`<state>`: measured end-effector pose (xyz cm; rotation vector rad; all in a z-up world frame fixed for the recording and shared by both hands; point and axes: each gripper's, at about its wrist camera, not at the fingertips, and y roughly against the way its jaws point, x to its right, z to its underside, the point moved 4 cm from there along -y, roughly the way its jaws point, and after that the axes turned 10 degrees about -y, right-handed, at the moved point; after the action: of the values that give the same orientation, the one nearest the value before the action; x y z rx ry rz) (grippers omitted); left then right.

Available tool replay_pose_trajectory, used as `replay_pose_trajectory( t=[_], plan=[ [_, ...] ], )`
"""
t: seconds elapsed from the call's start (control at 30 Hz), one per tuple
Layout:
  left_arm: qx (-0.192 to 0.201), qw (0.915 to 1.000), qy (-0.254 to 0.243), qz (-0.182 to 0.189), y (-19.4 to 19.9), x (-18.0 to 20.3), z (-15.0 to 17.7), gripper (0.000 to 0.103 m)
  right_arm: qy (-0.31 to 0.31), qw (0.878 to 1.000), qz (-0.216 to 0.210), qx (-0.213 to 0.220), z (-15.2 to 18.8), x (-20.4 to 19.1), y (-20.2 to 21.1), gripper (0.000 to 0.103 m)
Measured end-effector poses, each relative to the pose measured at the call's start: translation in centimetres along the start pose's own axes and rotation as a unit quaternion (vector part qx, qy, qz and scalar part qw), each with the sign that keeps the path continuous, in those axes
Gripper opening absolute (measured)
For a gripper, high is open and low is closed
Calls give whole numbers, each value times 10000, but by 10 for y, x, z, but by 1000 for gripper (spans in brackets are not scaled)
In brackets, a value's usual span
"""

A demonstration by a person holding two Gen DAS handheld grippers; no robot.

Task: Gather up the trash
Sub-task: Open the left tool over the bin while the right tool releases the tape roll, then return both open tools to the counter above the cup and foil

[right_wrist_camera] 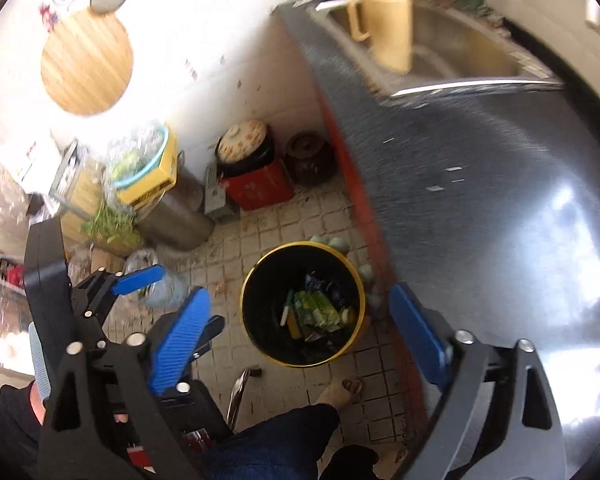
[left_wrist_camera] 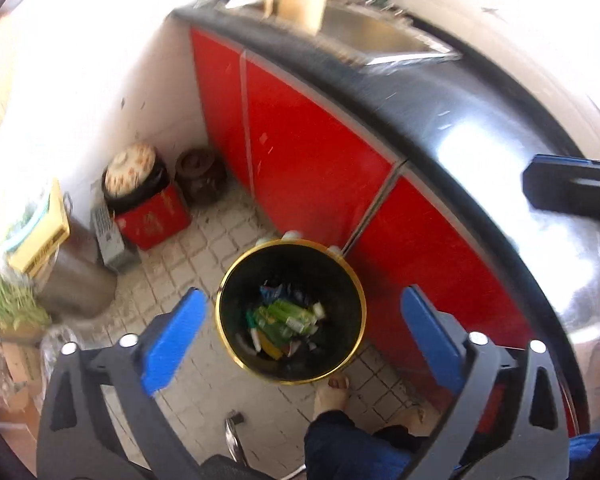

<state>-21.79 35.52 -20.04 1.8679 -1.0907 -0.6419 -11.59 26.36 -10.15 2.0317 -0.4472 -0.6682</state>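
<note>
With both pairs of blue pads spread wide and empty, looks like the drop step just finished. Left gripper (left_wrist_camera: 304, 344) and right gripper (right_wrist_camera: 300, 344) hang above the black gold-rimmed round bin (left_wrist_camera: 236, 280), low centre of both views. Green wrappers and mixed trash (left_wrist_camera: 286, 320) lie inside on the bottom. Next, probably: swing back over the glossy dark countertop (right_wrist_camera: 500, 200), right side, and look for leftovers; none visible there now.

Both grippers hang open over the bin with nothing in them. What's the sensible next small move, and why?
Probably swing both away from the bin toward the countertop to look for more trash. The left gripper and right gripper are open and empty, wrappers already lie inside the bin, and no loose litter shows clearly on the floor tiles around it.
</note>
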Motion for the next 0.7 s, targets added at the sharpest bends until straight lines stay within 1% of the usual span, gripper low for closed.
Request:
replay_pose_trajectory(
  t=[0.03, 0.07, 0.17, 0.2, 0.27, 0.3, 0.33, 0.37, 0.4, 0.43, 0.47, 0.5, 0.53, 0.57, 0.6, 0.63, 0.7],
  plan=[
    [63, 9998, -158, 52, 6, 11, -8, 96, -63, 9999, 59, 92, 1, 9, 11, 91],
    [122, 9994, -292, 110, 11, 21, -14, 96, -201, 9992, 242, 240, 2, 27, 31, 91],
    [332, 9945, -887, 455, 23, 71, -36, 96, -628, 9939, 697, 580, 13, 78, 79, 91],
    [422, 9904, -1151, 643, 26, 94, -46, 96, -814, 9908, 834, 680, 19, 96, 94, 91],
    [531, 9815, -1572, 957, 30, 133, -60, 96, -1314, 9797, 1191, 940, 37, 142, 133, 91],
    [594, 9738, -1832, 1209, 32, 158, -67, 96, -1492, 9748, 1306, 1020, 45, 157, 145, 91],
    [639, 9656, -2091, 1407, 34, 181, -72, 96, -1775, 9652, 1542, 1147, 59, 182, 165, 91],
    [711, 9544, -2416, 1602, 37, 210, -77, 96, -1978, 9575, 1685, 1249, 69, 198, 180, 91],
    [754, 9460, -2638, 1725, 39, 230, -80, 96, -2186, 9492, 1828, 1336, 81, 216, 195, 91],
    [806, 9358, -2883, 1861, 42, 252, -83, 96, -2392, 9401, 1977, 1412, 93, 233, 209, 91],
    [871, 9232, -3145, 2032, 46, 279, -85, 96, -2667, 9276, 2140, 1504, 109, 252, 226, 91],
    [901, 9147, -3302, 2150, 49, 296, -86, 96, -2861, 9183, 2240, 1571, 122, 266, 237, 91],
    [926, 9041, -3487, 2287, 53, 317, -86, 96, -3041, 9088, 2347, 1631, 135, 279, 249, 91],
    [935, 8973, -3601, 2377, 55, 331, -87, 96, -3224, 8965, 2531, 1682, 152, 293, 264, 91],
    [946, 8879, -3750, 2489, 59, 351, -86, 96, -3336, 8890, 2629, 1710, 163, 305, 272, 91],
    [963, 8813, -3853, 2562, 61, 364, -86, 96, -3518, 8788, 2702, 1760, 178, 316, 283, 91],
    [1002, 8690, -4054, 2657, 65, 393, -83, 96, -3762, 8652, 2738, 1870, 203, 330, 298, 91]
  ],
)
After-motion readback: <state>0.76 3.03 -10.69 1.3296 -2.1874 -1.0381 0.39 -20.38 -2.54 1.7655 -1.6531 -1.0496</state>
